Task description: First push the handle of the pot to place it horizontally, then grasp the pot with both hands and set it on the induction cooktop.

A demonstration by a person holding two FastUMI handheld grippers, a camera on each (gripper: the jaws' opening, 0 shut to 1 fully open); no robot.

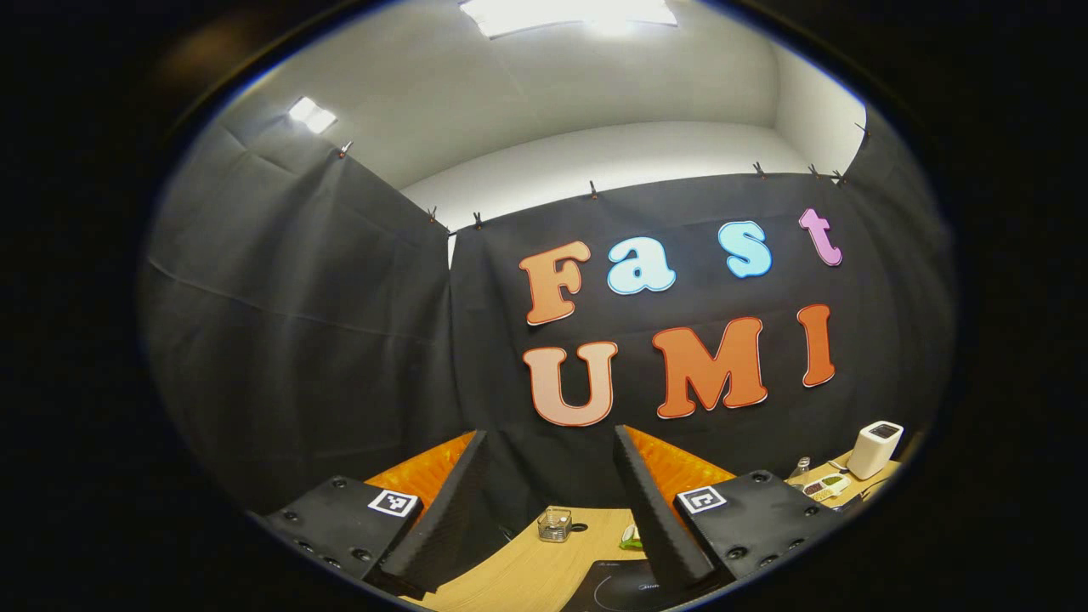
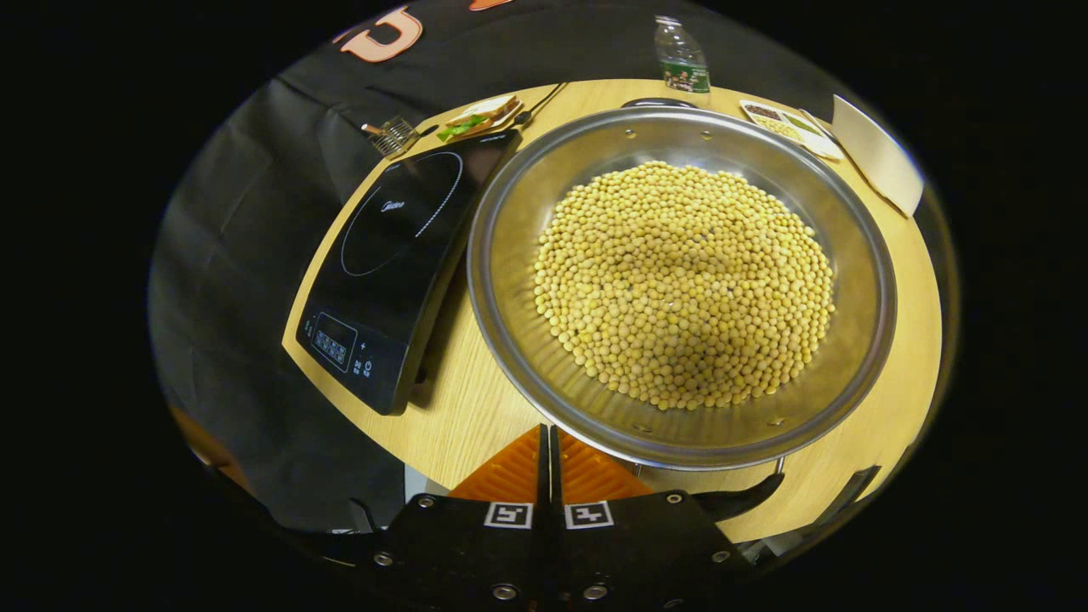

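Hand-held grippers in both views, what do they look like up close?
Each hand-held gripper, left and right, has a black body with round screws and two square black-and-white markers, one per side. The fingers' inner faces are ribbed.

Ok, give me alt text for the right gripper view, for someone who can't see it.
A wide metal pot heaped with yellow beans sits on a round wooden table, just right of a black induction cooktop. The right gripper, fingers together, is at the pot's near rim. A bottle and small dishes stand at the far edge.

silver pot (image 2: 501, 255), yellow beans (image 2: 684, 285), black cooktop (image 2: 399, 255)
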